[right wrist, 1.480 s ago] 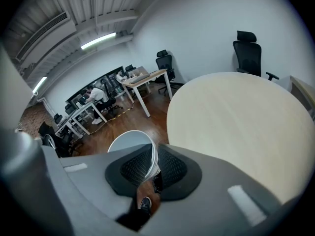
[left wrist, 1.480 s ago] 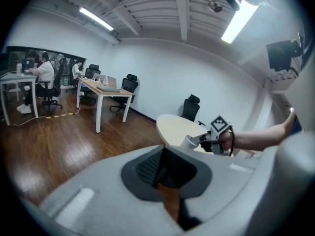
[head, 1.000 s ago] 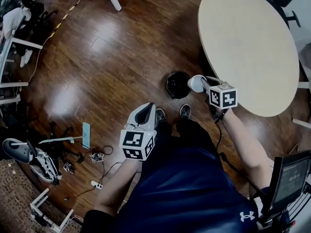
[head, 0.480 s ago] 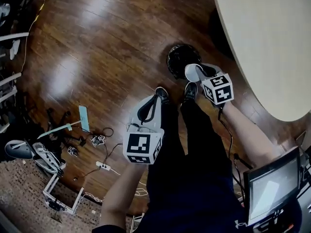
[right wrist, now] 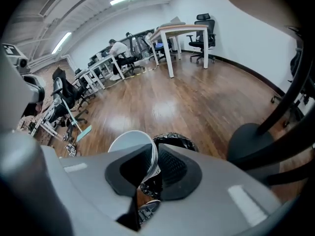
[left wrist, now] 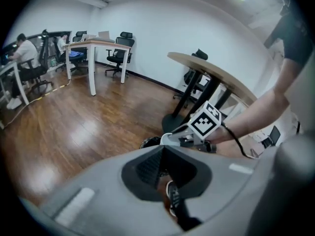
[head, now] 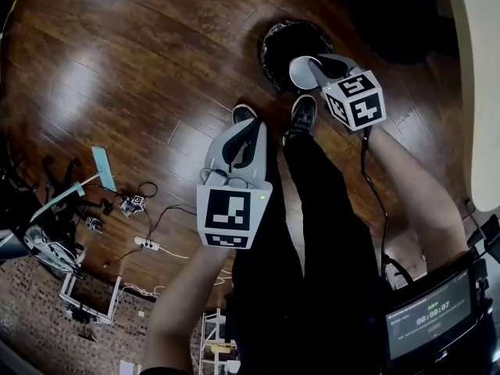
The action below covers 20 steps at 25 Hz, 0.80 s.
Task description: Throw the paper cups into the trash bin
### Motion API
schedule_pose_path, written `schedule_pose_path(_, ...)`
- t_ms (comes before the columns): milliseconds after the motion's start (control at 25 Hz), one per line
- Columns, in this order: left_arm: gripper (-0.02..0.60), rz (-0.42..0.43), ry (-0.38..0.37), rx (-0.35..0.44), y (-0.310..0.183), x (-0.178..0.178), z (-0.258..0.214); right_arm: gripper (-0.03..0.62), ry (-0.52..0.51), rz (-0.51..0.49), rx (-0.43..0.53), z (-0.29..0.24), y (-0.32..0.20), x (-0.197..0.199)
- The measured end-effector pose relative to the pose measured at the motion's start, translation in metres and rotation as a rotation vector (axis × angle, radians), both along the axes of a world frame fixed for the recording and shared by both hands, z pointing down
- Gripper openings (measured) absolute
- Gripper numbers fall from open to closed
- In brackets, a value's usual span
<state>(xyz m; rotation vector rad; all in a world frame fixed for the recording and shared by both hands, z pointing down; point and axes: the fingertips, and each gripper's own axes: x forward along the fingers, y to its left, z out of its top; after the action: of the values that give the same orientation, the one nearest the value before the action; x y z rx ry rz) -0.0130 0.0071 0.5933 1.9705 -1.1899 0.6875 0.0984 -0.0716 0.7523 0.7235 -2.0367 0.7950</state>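
The right claw [head: 316,67] is gripping a white paper cup [head: 298,72] by one side of its wall. The right gripper view is showing that wall running between the two jaws, with the rest of the cup sticking out past them. A pinch on the thin wall looks like a sensible choice, since a light cup needs little force and will fall free as soon as the jaws part.

The claw is pointing steeply down and holding the cup above the trash bin [head: 275,41], a round black-lined bin standing on the wooden floor [head: 117,69] just ahead of the person's shoes [head: 303,109]. From the head view, the cup seems to be hanging over the near part of the bin's mouth rather than its middle. Reaching a little further in before letting go would probably be safer, because so light a cup could tip off the rim.

The left claw [head: 248,131] is closed with nothing between its jaws. It is hanging lower, over the person's legs and well apart from the bin, most likely kept there so it stays out of the drop.

Only the edge of the bench [head: 478,69] is showing at the right, and no cup is visible on it
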Motion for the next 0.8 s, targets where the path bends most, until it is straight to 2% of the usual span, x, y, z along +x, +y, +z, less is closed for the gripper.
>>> schedule_pose_path(200, 0.003, -0.067, 0.033, -0.033, 0.005, -0.011, 0.016, 0.046, 0.022, 0.015, -0.021, 0.055, -0.004, -0.003)
schedule_pose_path(480, 0.003, -0.175, 0.054, -0.085, 0.01, -0.038, 0.035, 0.046, 0.017, 0.205, -0.131, 0.137, -0.011, -0.004)
schedule_pose_path(680, 0.003, -0.289, 0.041, -0.102, 0.021, -0.061, 0.052, 0.047, 0.005, 0.261, -0.116, 0.175, -0.029, -0.009)
schedule_pose_path(800, 0.003, -0.318, 0.048, -0.132, 0.036, -0.064, 0.055, 0.047, 0.02, 0.253, -0.121, 0.192, -0.027, -0.014)
